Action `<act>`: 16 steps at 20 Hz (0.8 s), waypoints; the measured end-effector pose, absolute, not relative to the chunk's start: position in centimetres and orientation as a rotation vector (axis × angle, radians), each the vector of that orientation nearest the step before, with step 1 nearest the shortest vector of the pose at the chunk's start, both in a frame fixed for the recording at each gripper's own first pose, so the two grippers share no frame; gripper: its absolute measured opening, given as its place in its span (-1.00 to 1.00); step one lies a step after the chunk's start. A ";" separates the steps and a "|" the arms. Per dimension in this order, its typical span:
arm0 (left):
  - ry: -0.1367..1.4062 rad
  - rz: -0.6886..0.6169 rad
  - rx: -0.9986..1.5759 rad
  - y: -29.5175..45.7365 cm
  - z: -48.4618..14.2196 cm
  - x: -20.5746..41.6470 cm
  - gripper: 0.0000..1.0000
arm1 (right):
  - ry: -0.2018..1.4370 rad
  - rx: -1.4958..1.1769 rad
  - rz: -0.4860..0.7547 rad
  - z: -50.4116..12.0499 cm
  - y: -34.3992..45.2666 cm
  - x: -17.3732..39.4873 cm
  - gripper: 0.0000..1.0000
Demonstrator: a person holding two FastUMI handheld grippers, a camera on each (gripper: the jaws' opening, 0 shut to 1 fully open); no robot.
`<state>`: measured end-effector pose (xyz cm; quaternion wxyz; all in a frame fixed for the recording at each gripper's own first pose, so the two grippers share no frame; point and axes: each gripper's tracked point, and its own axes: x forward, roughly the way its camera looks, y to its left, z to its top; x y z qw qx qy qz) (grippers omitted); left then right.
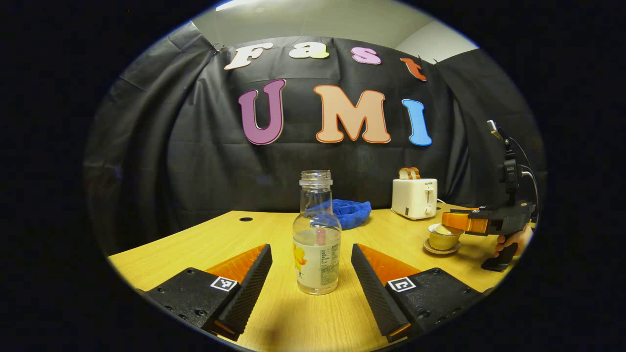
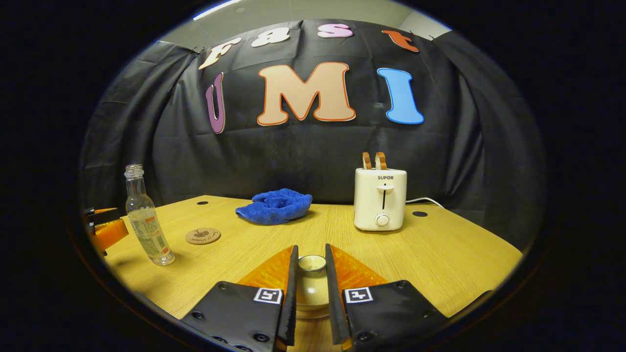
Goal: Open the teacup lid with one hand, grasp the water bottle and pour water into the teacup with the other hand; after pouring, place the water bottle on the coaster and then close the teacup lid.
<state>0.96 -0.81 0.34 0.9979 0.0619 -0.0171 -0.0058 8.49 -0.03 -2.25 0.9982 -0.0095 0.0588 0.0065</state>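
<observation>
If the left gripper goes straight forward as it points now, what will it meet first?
Most likely the water bottle: it stands on the table directly ahead, between the open fingers of the left gripper.

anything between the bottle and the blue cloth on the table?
In the right gripper view the coaster lies between the bottle and the cloth, nearer the bottle; the rest is bare table.

A clear water bottle (image 1: pixel 317 234), uncapped and about a third full, stands upright on the surface. The round cork coaster (image 2: pixel 202 235) lies flat just beside it. The pale yellow teacup (image 1: pixel 444 236) sits on its saucer, with its lid (image 2: pixel 311 263) lifted.
</observation>
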 end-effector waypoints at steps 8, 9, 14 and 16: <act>-0.023 -0.032 0.125 -1.2 0.3 2.1 0.90 | 0.026 -0.006 -0.065 -0.6 -2.3 5.7 -0.36; -0.017 -0.033 0.125 -1.2 0.1 2.3 0.90 | 0.012 -0.005 -0.080 -0.4 -2.6 5.4 -0.36; 0.074 -0.056 0.121 -1.0 -1.3 4.2 0.90 | 0.004 -0.010 -0.169 -0.2 -4.7 4.3 -0.36; 0.099 -0.038 0.112 -0.4 -1.5 4.9 0.91 | 0.005 -0.009 -0.184 -0.2 -5.4 4.0 -0.36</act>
